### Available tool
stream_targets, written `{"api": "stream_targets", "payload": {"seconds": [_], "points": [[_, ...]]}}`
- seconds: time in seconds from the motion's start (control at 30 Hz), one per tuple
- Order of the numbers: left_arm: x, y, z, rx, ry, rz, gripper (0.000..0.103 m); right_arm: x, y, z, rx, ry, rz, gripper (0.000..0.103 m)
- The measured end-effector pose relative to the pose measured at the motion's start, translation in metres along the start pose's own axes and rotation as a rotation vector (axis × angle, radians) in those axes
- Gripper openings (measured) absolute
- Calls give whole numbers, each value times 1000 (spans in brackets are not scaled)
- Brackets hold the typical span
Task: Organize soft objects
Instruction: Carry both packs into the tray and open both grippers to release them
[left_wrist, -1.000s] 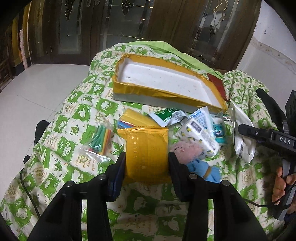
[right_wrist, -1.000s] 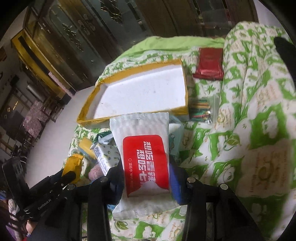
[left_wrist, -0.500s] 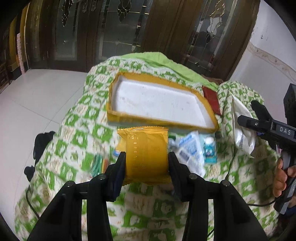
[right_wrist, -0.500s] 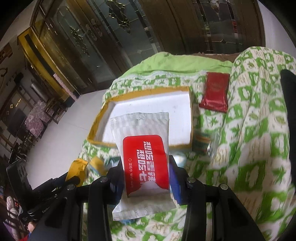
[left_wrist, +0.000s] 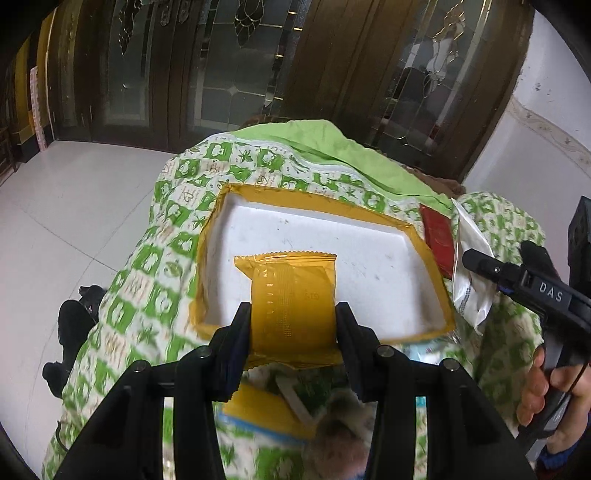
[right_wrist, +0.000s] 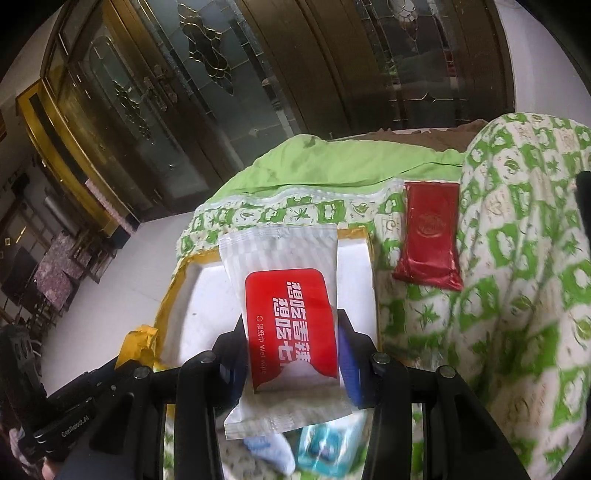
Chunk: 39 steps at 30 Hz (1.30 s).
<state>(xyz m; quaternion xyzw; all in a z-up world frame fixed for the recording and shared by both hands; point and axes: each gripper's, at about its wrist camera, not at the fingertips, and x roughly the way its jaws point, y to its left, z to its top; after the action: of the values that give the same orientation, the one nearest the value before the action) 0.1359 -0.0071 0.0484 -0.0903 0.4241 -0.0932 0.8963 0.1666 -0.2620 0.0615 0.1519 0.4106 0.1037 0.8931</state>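
White tray (left_wrist: 369, 258) floor lies bare; red packet (right_wrist: 430, 240) just beside.

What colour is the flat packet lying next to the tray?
Dark red packet, resting on the green-patterned cloth; clearest in the right wrist view.

Tray (left_wrist: 424, 254) on the quilt (left_wrist: 177, 236), packet (right_wrist: 430, 236) just right of it (on quilt) — wipes pack (right_wrist: 284, 295) held above tray.

"DAS" on the right gripper (left_wrist: 480, 267); "Wet wipe" on the white-and-red packet (right_wrist: 288, 321).
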Motion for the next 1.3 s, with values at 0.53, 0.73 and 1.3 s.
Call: {"api": "stream_targets", "payload": {"seconds": [0.53,0.73,1.3], "points": [[78,5,26,0,63,36,44,74,-19,-2,-30,102,-77,45],[86,4,23,15,73,48,44,84,-17,-7,-48,140,-100,45],[89,11,3,47,75,112,44,99,-13,-16,-119,156,-154,45]]}}
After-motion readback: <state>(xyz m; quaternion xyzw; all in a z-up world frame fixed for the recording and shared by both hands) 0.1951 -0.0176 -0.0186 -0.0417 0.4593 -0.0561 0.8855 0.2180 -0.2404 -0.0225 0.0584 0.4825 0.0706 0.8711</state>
